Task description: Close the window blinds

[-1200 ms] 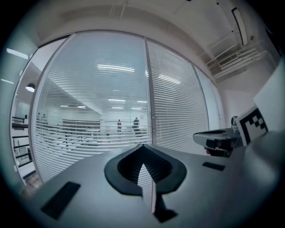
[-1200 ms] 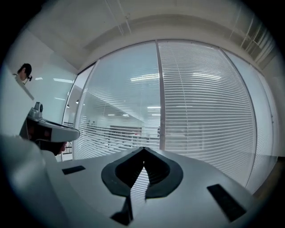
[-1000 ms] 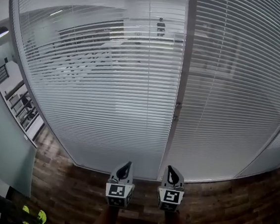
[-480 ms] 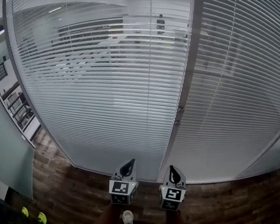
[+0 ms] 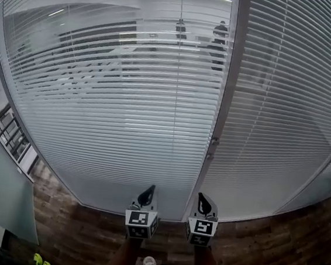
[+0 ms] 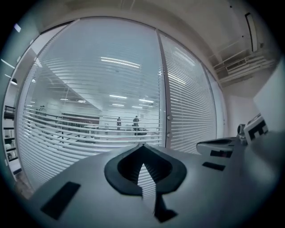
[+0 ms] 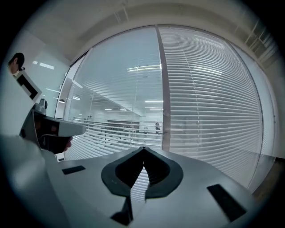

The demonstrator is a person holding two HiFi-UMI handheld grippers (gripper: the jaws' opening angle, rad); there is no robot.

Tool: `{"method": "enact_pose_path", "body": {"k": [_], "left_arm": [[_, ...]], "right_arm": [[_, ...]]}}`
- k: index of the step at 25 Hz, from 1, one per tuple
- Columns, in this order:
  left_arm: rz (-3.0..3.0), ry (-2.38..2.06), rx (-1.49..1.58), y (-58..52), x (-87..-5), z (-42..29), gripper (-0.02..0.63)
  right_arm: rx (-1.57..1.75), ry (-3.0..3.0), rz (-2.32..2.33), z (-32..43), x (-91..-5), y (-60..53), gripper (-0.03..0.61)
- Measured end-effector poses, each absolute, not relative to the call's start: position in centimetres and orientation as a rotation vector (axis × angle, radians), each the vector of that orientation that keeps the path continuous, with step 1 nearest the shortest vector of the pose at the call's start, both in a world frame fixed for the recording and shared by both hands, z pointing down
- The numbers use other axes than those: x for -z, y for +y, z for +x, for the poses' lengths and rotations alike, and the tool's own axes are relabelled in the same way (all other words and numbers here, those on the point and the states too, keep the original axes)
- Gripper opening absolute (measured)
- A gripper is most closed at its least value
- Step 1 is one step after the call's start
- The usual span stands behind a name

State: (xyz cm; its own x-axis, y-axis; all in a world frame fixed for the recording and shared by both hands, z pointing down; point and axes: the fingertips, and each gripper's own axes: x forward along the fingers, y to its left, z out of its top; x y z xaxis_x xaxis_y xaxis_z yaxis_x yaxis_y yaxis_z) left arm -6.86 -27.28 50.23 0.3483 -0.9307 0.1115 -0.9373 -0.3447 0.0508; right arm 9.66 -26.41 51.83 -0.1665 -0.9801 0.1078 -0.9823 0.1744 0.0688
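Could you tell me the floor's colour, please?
The floor is reddish-brown wood planking; the head view shows it best.

The left gripper (image 5: 146, 194) and right gripper (image 5: 203, 201) sit side by side low in the head view, above the floor (image 5: 84, 232). The left one is before the left blind (image 5: 116, 100), the right one before the foot of the post (image 5: 223, 105). That post stands between the left blind and the right blind (image 5: 288, 112), and far behind the left blind stand what seem to be two people (image 5: 218, 37).
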Motion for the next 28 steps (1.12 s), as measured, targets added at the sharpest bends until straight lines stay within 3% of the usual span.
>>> {"method": "enact_pose_path", "body": {"k": [23,28], "left_arm": [[2.605,-1.589,-0.048,-35.4,-50.8,-8.6,-0.006],[2.612,-1.580,-0.049,-36.9,-50.1,-7.3,-0.006]], "right_arm": [[0.012,-2.195,2.070,7.8,-52.3,-33.0,0.003],[0.028,-2.168,2.106,10.3,-51.0,-34.2,0.003]]}}
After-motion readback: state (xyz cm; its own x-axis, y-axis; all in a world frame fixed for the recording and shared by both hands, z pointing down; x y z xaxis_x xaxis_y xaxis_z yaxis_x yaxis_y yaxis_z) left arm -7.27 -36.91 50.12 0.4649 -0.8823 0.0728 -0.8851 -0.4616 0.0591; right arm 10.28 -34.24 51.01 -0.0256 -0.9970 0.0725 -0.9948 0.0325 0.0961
